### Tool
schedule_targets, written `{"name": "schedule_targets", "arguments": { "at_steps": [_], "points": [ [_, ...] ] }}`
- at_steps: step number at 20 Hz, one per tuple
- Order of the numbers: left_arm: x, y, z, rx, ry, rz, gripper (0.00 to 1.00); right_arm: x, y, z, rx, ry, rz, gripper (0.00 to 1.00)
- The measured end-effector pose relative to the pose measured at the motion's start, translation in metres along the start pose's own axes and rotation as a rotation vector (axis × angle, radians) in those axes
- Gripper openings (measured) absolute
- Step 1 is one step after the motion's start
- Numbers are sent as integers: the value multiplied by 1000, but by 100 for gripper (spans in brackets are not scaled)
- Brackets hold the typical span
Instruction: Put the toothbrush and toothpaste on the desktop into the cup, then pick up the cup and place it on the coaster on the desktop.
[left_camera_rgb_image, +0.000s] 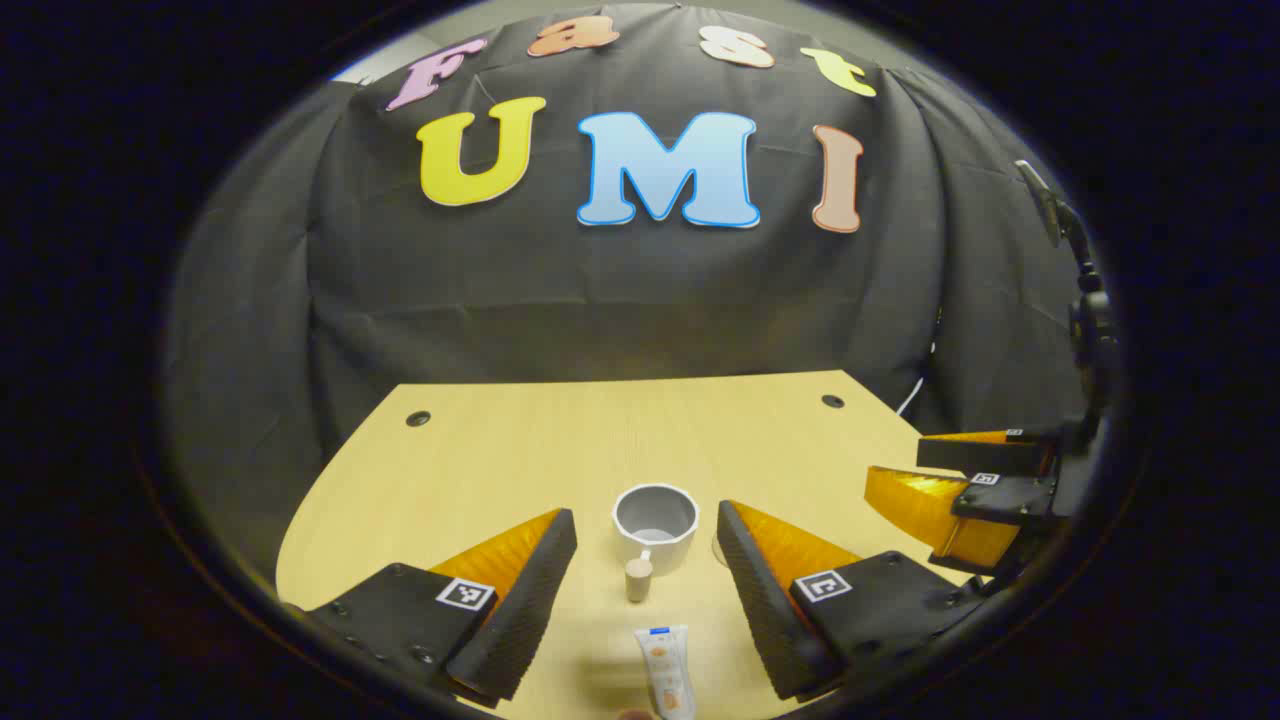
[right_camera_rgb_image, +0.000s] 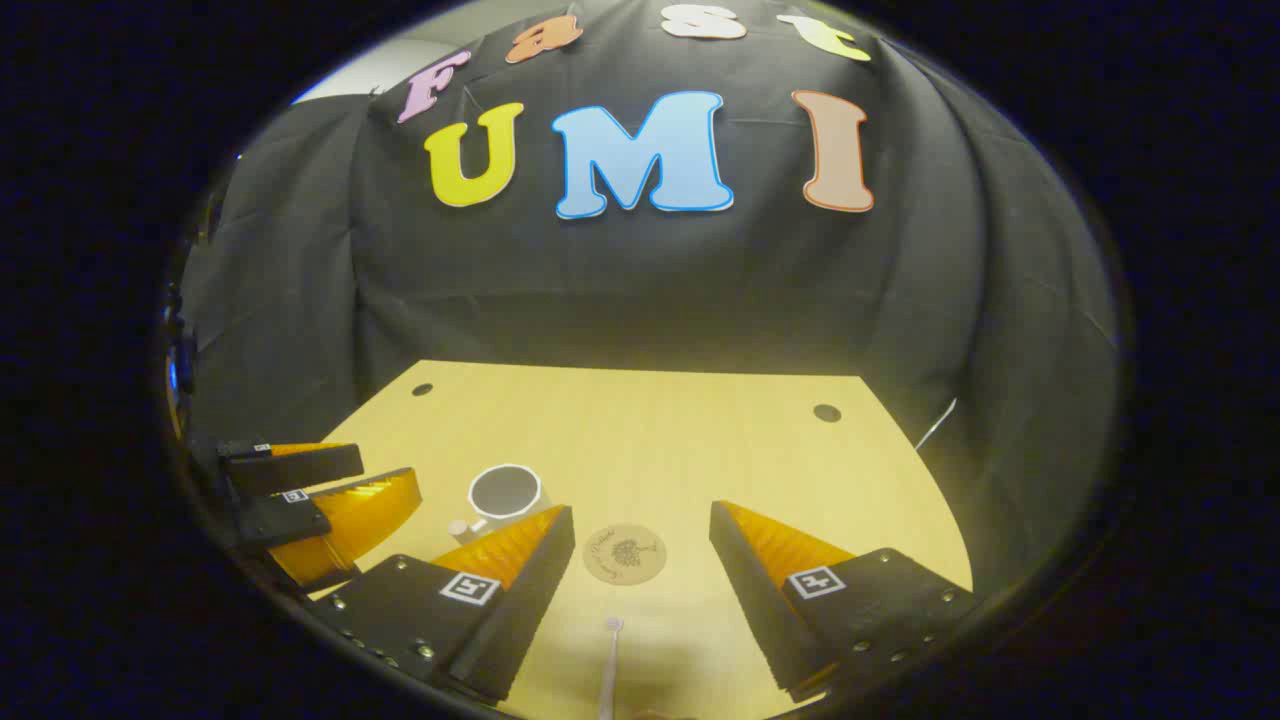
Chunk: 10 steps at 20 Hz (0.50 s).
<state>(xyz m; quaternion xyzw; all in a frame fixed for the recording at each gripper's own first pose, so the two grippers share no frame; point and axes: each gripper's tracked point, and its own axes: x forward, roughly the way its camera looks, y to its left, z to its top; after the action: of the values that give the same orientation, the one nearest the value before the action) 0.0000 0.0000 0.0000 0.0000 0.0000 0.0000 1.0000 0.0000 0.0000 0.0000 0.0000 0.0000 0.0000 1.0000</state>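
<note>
1. in the left gripper view, the left gripper (left_camera_rgb_image: 647, 590) is being held above the near part of the light wooden desktop (left_camera_rgb_image: 520, 450), its two fingers spread wide apart with nothing pinched between them.
2. between those fingers, the white round cup with a grey inside (left_camera_rgb_image: 655, 525) is seen standing upright, its handle pointing toward the camera.
3. nearer than the cup, the white toothpaste tube with an orange and blue print (left_camera_rgb_image: 667, 668) is lying flat on the desktop, well short of the cup and apart from both fingers.
4. at the right edge of that view, the right gripper (left_camera_rgb_image: 925, 485) is being held low over the desktop; its fingers are seen side-on, so whether they are spread cannot be told from here.
5. in the right gripper view, the left gripper (right_camera_rgb_image: 330, 480) is showing at the left, beside the cup (right_camera_rgb_image: 503, 492).
6. the right gripper (right_camera_rgb_image: 642, 580) is being held with its fingers wide apart and nothing between them.
7. between the fingers, the round tan coaster with a dark print (right_camera_rgb_image: 625, 553) is lying flat, just right of the cup.
8. nearest the camera, the thin white toothbrush (right_camera_rgb_image: 609, 665) is lying on the desktop, apart from the coaster.
</note>
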Motion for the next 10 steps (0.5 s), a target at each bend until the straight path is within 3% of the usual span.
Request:
{"name": "schedule_targets", "arguments": {
  "at_steps": [5,8,10],
  "points": [
    [-10,3,66,36,-154,29,93,-4,-5,28,-22,-85,-23,89],
    [-55,37,155,78,-342,151,95,-26,7,81,-101,-242,-34,89],
    [-101,64,192,93,-456,258,95,-31,38,114,-143,-335,43,89]
  ]
}}
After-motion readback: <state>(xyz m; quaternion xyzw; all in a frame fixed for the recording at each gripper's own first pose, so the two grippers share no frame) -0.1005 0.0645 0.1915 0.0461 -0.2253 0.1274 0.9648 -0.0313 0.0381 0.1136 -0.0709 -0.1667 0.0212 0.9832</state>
